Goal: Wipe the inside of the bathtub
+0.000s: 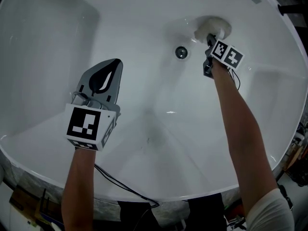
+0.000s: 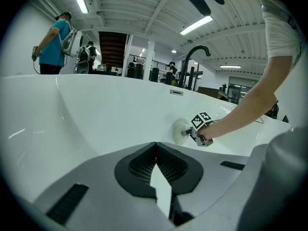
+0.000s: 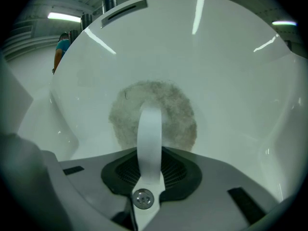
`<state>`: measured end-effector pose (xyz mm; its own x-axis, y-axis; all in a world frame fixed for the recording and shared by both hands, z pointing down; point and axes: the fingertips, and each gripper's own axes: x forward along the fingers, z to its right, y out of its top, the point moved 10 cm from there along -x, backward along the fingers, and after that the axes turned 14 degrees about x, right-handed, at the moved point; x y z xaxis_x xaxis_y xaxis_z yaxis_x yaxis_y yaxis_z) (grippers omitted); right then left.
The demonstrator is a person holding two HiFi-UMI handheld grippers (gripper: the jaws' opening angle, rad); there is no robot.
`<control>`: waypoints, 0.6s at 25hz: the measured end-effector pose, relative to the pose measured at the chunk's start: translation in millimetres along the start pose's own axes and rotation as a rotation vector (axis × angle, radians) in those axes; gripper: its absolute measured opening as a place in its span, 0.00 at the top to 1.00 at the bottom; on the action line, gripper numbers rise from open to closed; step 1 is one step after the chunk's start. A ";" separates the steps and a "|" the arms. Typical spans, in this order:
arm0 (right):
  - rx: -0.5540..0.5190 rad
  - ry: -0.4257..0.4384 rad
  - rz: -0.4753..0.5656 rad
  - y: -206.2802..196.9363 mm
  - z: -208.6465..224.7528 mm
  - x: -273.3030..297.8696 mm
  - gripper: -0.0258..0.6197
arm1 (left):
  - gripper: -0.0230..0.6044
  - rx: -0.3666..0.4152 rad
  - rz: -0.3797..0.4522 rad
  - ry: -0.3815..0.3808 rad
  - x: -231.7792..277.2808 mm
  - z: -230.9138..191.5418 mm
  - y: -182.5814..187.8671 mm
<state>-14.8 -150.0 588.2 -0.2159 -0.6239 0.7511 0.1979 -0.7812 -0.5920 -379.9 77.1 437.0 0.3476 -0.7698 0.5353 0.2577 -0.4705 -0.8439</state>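
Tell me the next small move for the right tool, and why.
Probably slide the right tool sideways along the bathtub wall: its jaws clamp the handle of the round pad, which lies flat on the wall beside the drain.

The glossy white bathtub (image 1: 48, 57) has a round metal drain (image 1: 181, 52). Just beyond the drain, a round greyish scrub pad (image 3: 173, 110) lies flat against the tub's inner wall, its white handle (image 3: 149, 134) clamped in the right gripper's (image 1: 210, 38) jaws.

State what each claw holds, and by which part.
Right claw grips the round scrub pad by its white handle loop; left claw is shut, holding nothing.
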 end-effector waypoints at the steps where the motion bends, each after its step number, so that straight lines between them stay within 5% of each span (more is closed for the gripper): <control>1: 0.000 0.002 0.000 -1.3 -8.2 1.6 0.81 | 0.95 -0.001 0.002 0.003 -4.0 -6.9 -1.6; 15: -0.037 0.061 -0.024 -21.7 -105.3 31.9 0.81 | 0.95 0.018 0.004 0.007 -34.1 -71.3 -15.5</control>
<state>-126.7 -155.2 594.2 -0.2784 -0.6042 0.7467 0.1567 -0.7955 -0.5853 -460.1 79.9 429.4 0.3419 -0.7750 0.5315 0.2728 -0.4593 -0.8453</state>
